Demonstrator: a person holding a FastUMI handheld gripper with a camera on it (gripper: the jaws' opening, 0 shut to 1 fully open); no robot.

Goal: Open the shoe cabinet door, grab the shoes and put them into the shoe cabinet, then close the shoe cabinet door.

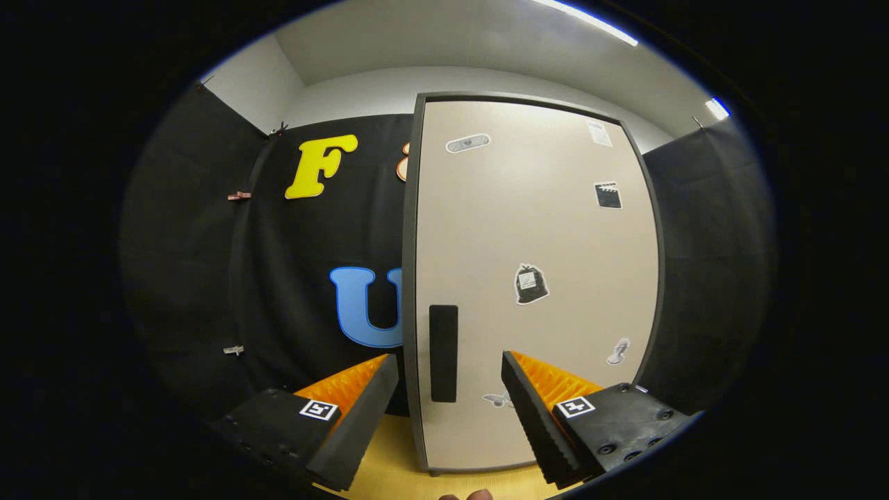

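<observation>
Your tongs [450, 403] are wide open and hold nothing. The shoe cabinet [535, 278] stands just ahead on the yellow wood floor [389, 465], its door shut. The dark handle [443, 353] sits between the fingers. Black cloth walls [278, 278] hang around it.

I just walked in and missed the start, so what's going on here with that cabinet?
A person is holding a handheld gripper up to a beige shoe cabinet whose door is shut. The gripper's fingers are spread open and hold nothing. The dark vertical handle near the door's left edge lies between them, just ahead. It looks like the opening step has not yet begun. The cabinet stands on a yellowish floor.
</observation>
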